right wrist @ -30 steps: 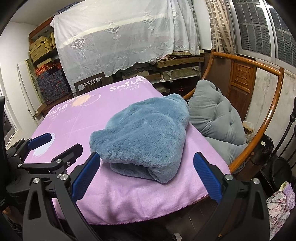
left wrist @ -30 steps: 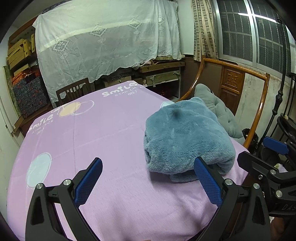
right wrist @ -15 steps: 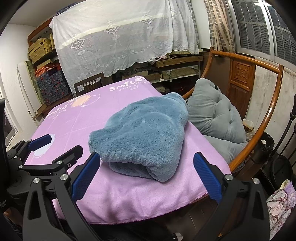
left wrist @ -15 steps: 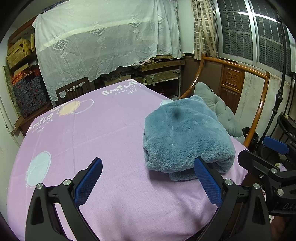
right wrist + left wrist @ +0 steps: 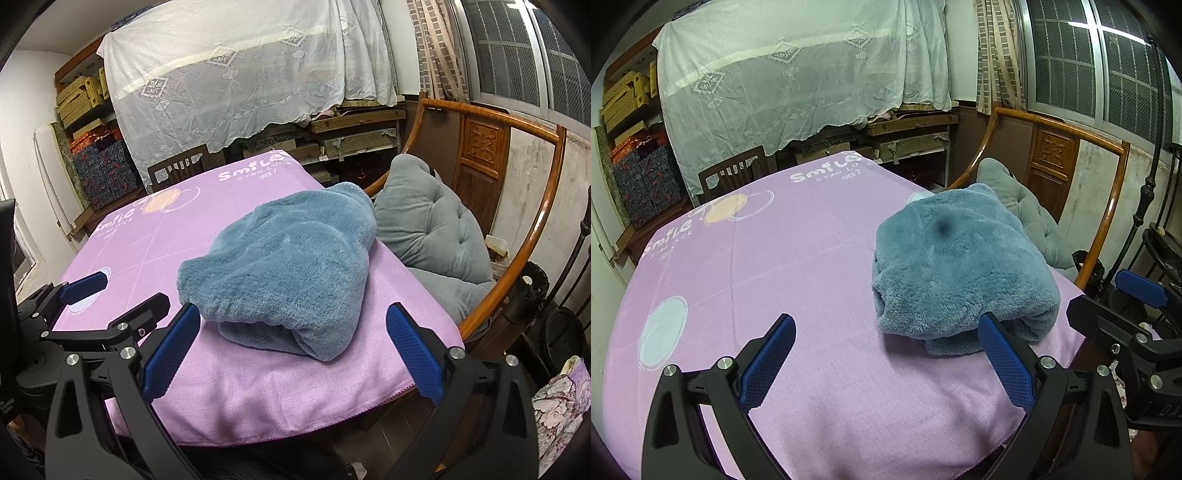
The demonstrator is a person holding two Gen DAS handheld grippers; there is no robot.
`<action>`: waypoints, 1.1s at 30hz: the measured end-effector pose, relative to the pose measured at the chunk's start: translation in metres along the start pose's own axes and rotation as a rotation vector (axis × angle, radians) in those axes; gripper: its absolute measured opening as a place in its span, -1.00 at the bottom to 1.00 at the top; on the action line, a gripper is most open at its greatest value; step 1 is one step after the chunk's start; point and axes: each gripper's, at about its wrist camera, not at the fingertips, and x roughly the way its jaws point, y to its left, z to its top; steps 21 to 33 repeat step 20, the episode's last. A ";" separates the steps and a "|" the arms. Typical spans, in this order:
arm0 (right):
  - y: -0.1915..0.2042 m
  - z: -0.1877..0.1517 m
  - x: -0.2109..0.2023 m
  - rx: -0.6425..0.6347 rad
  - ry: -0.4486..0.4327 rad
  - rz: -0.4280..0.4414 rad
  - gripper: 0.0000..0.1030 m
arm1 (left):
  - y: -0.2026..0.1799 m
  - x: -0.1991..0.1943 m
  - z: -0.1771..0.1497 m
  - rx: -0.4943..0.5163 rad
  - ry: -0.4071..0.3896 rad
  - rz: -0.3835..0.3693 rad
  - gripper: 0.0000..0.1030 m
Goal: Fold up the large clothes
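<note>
A blue-grey fleece garment (image 5: 960,269) lies folded in a thick bundle near the right edge of the table, on the pink cloth (image 5: 768,266); it also shows in the right wrist view (image 5: 288,266). My left gripper (image 5: 886,363) is open and empty, held above the cloth just short of the bundle's near left side. My right gripper (image 5: 291,354) is open and empty, held just short of the bundle's near edge. The left gripper shows at the left of the right wrist view (image 5: 110,295).
A wooden chair (image 5: 532,206) with a grey cushion (image 5: 424,218) stands against the table's right side. A dark chair (image 5: 735,173) stands at the far end. Shelves of boxes under a white lace cloth (image 5: 798,74) line the back wall. A black stand (image 5: 1145,192) is at right.
Both grippers have drifted only slightly; the bundle and the open jaws look the same throughout.
</note>
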 end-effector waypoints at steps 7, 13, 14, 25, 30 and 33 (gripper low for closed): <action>0.000 -0.001 0.001 0.002 -0.001 0.002 0.91 | -0.004 0.001 -0.001 0.020 -0.010 0.014 0.93; 0.001 -0.004 0.003 0.005 0.005 0.005 0.91 | -0.017 -0.006 -0.004 0.073 -0.043 0.012 0.93; 0.003 -0.004 0.003 0.000 0.005 0.004 0.91 | -0.017 -0.005 -0.003 0.072 -0.041 0.013 0.93; 0.001 -0.003 -0.002 0.007 -0.011 -0.003 0.91 | -0.003 0.001 0.000 -0.012 0.000 -0.018 0.93; 0.001 -0.003 -0.002 0.007 -0.011 -0.003 0.91 | -0.003 0.001 0.000 -0.012 0.000 -0.018 0.93; 0.001 -0.003 -0.002 0.007 -0.011 -0.003 0.91 | -0.003 0.001 0.000 -0.012 0.000 -0.018 0.93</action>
